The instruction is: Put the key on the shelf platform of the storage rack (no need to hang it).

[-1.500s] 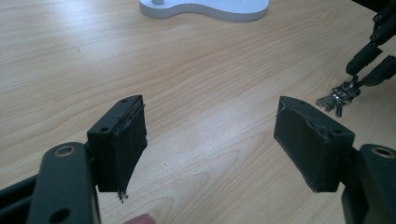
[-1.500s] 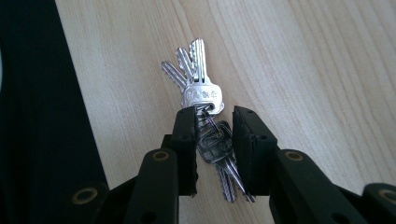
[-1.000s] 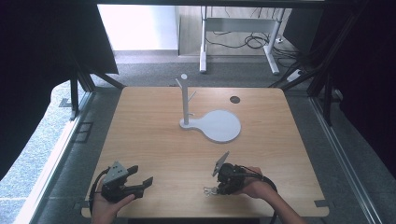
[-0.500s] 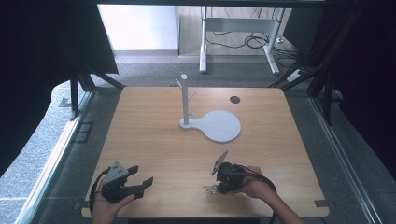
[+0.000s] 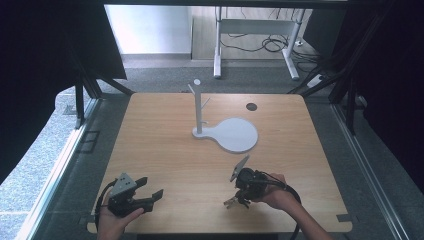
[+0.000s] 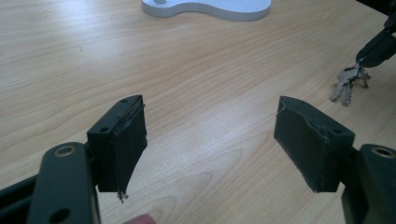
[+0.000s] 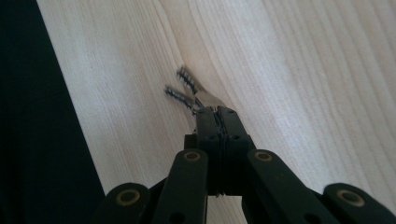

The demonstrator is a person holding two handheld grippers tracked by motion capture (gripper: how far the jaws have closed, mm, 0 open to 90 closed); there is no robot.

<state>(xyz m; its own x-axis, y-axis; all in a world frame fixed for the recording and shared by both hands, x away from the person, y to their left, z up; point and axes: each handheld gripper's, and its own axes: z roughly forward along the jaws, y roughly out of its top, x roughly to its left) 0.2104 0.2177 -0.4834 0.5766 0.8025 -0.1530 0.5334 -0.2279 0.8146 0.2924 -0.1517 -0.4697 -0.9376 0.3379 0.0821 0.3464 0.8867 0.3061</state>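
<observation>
Wooden table [image 5: 165,150] takes up most of the high view, pale grain, with grey carpet around it and a white desk frame [image 5: 255,35] way off at the far side. Next biggest thing on it is a white stand [image 5: 227,134], a flat base with a round lobe to the right and a thin upright post with little side pegs, sitting a bit far of centre. There's a small dark round spot [image 5: 251,106] on the tabletop to the far right of that stand. Down at the near left edge a hand holds the left gripper [image 5: 150,194], and its jaws are spread wide with nothing between them, just bare wood showing in the gap in the left gripper view. At the near right the other hand has the right gripper [image 5: 240,199] tipped down toward the table, jaws pinched tight together on a small bunch of keys [image 7: 189,91]. The keys are touching the tabletop right at the jaw tips, near the near edge, well apart from the stand, and they also show off to the right in the left gripper view.
</observation>
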